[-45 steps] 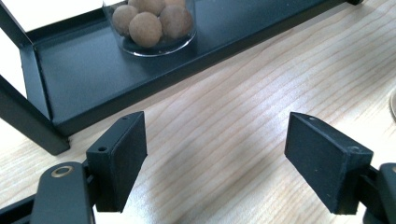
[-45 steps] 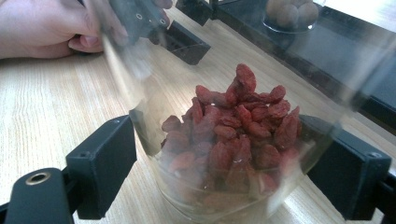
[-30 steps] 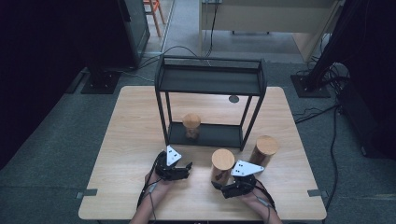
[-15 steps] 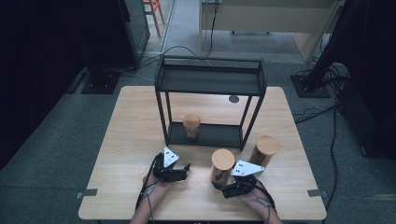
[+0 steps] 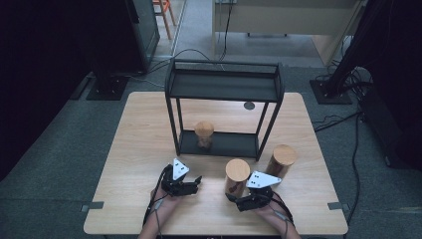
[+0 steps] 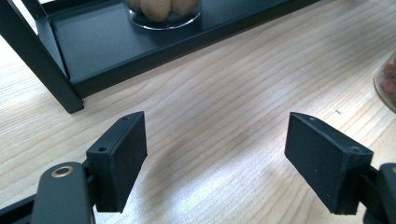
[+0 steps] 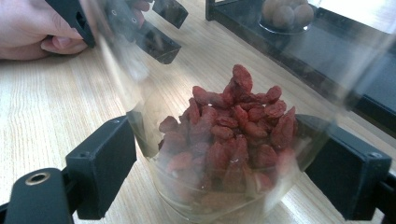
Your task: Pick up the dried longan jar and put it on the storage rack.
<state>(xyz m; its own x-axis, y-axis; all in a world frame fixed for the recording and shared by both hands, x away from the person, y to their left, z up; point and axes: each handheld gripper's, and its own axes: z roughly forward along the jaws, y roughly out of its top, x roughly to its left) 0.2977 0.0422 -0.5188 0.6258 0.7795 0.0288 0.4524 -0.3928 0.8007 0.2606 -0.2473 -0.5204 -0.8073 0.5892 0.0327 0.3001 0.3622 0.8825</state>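
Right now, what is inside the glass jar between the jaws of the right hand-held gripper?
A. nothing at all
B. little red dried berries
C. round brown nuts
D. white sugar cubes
B: the right gripper view shows the glass jar sitting between the jaws of the right hand-held gripper, part-filled with small, wrinkled red dried berries; the round brown things are in another jar on the black shelf.
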